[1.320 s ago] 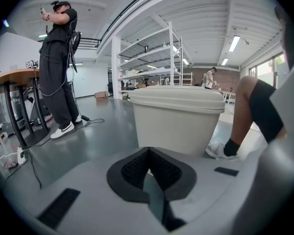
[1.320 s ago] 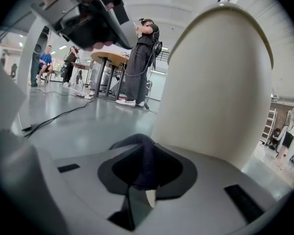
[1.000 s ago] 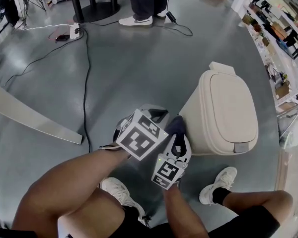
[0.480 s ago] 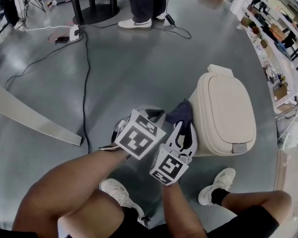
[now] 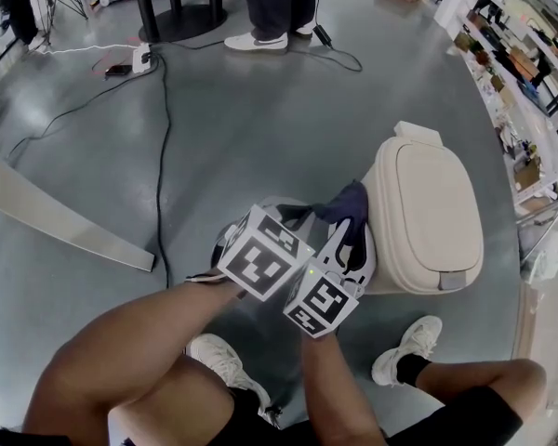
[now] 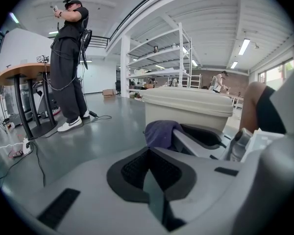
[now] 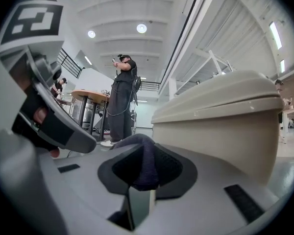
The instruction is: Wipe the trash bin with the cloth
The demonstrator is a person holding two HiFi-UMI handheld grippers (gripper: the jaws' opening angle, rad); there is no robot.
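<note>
Right hand-held gripper [image 7: 139, 187] clamps cloth [image 5: 346, 203], seemingly touching trash bin [image 5: 428, 207]; left hand-held gripper [image 6: 149, 180] closed, empty; shallow pinch could slip.

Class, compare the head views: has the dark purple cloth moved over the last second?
Yes. The dark purple cloth has slid along the side of the beige plastic trash bin, away from the person, toward its hinge end.
</note>
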